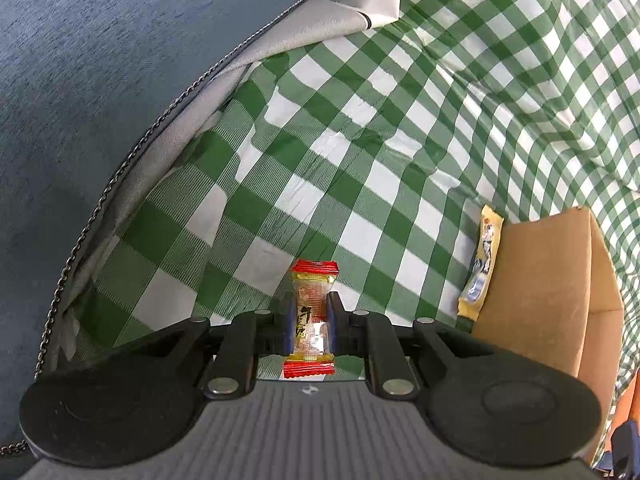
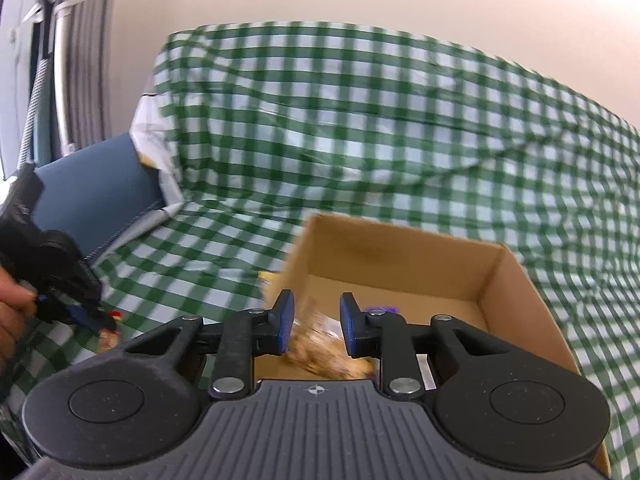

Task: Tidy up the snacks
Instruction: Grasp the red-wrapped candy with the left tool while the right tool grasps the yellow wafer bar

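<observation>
The left gripper [image 1: 310, 316] pinches one red-ended candy [image 1: 311, 320] upright over the checked cloth [image 1: 360, 140]; one yellow packet [image 1: 482, 268] leans against the single cardboard box [image 1: 552, 292] nearby.

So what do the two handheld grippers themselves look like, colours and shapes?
Both look alike. The left gripper and right gripper have matte black linkage arms with silver rivets, two round black discs at the base, and a grey ribbed body bearing a small crosshair mark. The jaws are black with blue pads. No cables or sleeves show.
</observation>
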Tool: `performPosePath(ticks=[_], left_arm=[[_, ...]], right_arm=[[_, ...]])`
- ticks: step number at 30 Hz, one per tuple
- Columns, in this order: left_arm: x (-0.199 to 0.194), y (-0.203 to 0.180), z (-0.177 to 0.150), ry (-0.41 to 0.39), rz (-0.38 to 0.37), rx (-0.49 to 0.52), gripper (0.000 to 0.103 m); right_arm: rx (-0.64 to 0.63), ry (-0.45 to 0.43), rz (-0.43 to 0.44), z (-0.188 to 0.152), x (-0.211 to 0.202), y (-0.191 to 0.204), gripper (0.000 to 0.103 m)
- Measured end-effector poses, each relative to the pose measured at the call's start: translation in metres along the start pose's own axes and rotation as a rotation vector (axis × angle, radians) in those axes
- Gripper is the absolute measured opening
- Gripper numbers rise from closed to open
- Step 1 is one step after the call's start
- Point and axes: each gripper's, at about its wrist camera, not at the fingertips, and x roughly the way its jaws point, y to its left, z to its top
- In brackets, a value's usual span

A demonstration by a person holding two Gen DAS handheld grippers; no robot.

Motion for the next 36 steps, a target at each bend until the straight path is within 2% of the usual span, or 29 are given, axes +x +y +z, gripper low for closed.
performPosePath(ticks=[3, 8, 13, 19, 23, 25, 26, 27, 28, 31, 36], left_arm=[[-0.001, 0.005, 0.003, 0.004, 0.001, -0.027, 0.017], [-0.004, 0.020, 0.006, 0.013, 0.001, -0.102, 0.017], [-0.006, 0.027, 0.008, 0.026, -0.011, -0.135, 0.017], [-0.005, 0.031, 0.012, 0.036, -0.026, -0.170, 0.017], [-0.005, 0.031, 0.014, 0.038, -0.036, -0.172, 0.017], [-0.006, 0.030, 0.014, 0.035, -0.037, -0.171, 0.017], [-0.007, 0.030, 0.014, 0.035, -0.041, -0.171, 0.017], [-0.007, 0.030, 0.014, 0.036, -0.044, -0.171, 0.017], [-0.007, 0.030, 0.014, 0.036, -0.043, -0.172, 0.017], [-0.007, 0.032, 0.015, 0.037, -0.051, -0.183, 0.017], [-0.006, 0.030, 0.013, 0.042, -0.058, -0.180, 0.017]], right_arm=[[-0.046, 0.020, 0.007, 0.021, 0.018, 0.037, 0.027], [-0.114, 0.120, -0.014, 0.043, 0.084, 0.098, 0.039], [-0.192, 0.246, -0.182, 0.041, 0.170, 0.132, 0.055], [-0.279, 0.376, -0.382, 0.014, 0.246, 0.132, 0.055], [-0.351, 0.429, -0.430, -0.002, 0.272, 0.138, 0.058], [-0.368, 0.454, -0.439, -0.012, 0.280, 0.141, 0.056], [-0.383, 0.438, -0.456, -0.014, 0.281, 0.142, 0.055], [-0.397, 0.436, -0.458, -0.016, 0.282, 0.143, 0.037], [-0.394, 0.447, -0.446, -0.016, 0.283, 0.142, 0.010], [-0.353, 0.443, -0.419, -0.016, 0.276, 0.135, 0.010], [-0.317, 0.390, -0.290, -0.003, 0.238, 0.136, 0.010]])
